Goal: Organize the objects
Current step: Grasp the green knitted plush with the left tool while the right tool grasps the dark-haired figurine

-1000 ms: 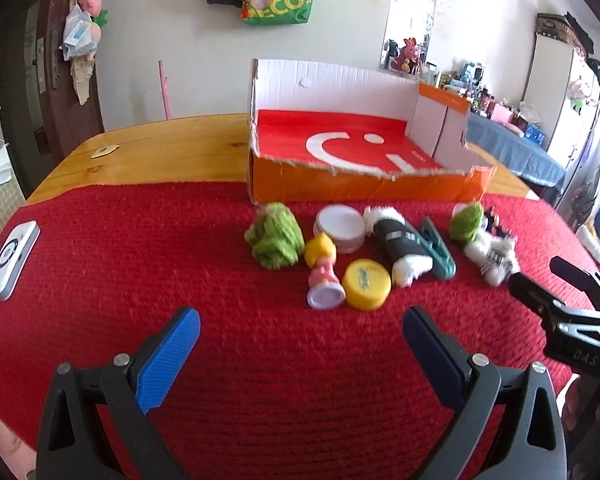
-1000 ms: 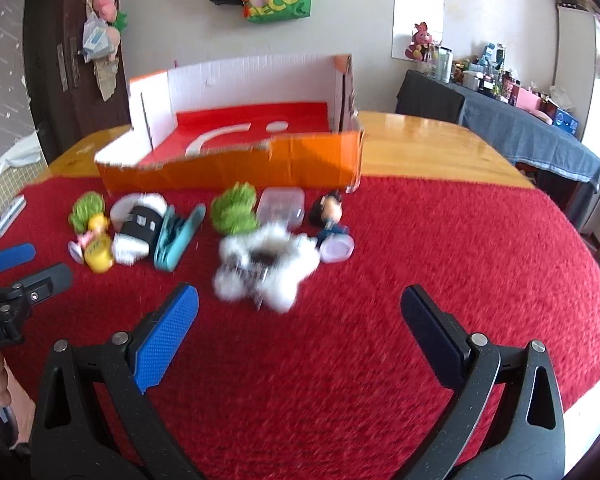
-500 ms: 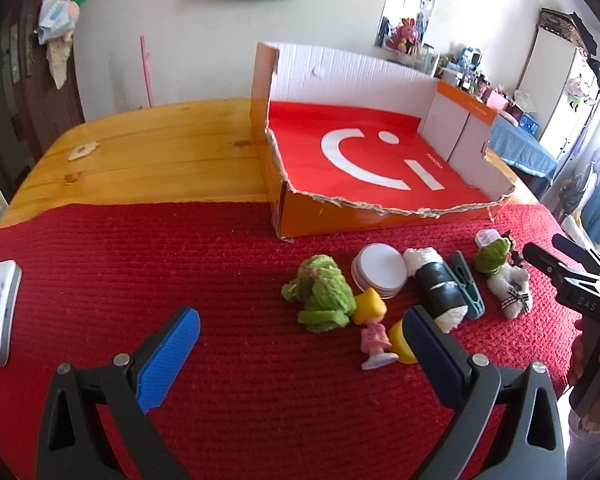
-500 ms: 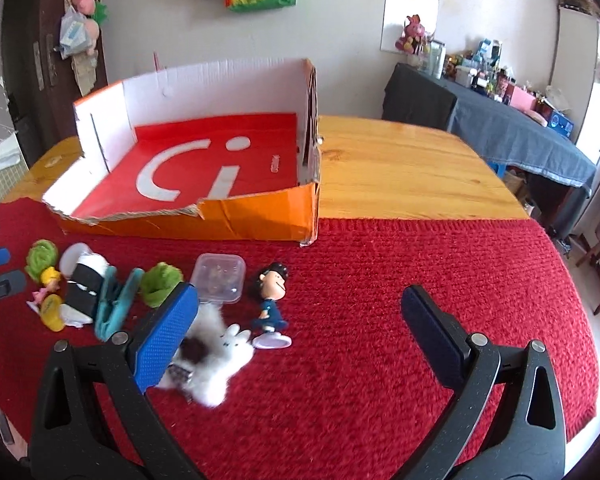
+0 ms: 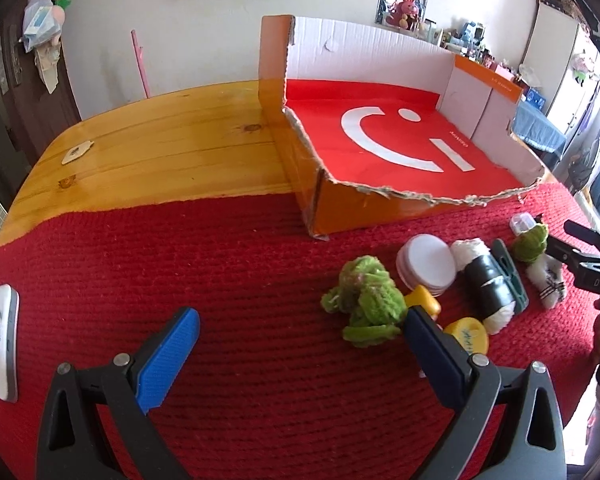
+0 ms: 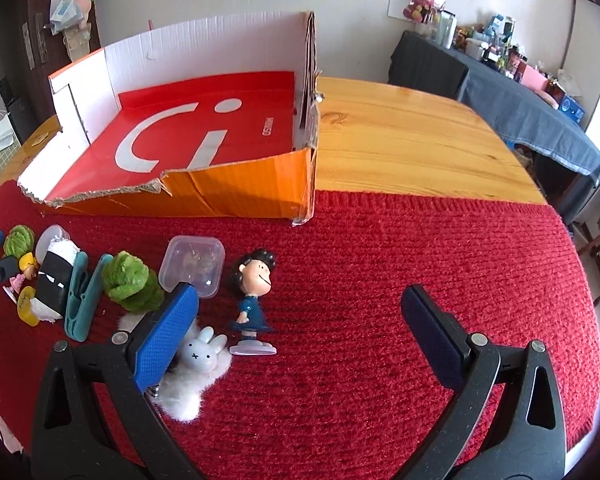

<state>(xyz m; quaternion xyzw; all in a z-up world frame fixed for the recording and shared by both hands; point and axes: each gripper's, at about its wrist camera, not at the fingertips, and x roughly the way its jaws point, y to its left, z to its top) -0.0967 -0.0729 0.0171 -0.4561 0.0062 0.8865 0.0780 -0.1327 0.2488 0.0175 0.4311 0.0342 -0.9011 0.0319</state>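
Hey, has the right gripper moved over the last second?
Yes. The right gripper has risen and shifted right: against the cardboard box, the toys now sit low-left and the box floor shows.

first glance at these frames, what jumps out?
The torn orange cardboard box with a red floor and white smiley, sitting empty where the red knitted cloth meets bare wood. In front of it lies a row of small toys, the dark-haired figurine standing upright near a white fluffy bunny. Both blue-padded tools, left tool and right tool, are open and hold nothing.
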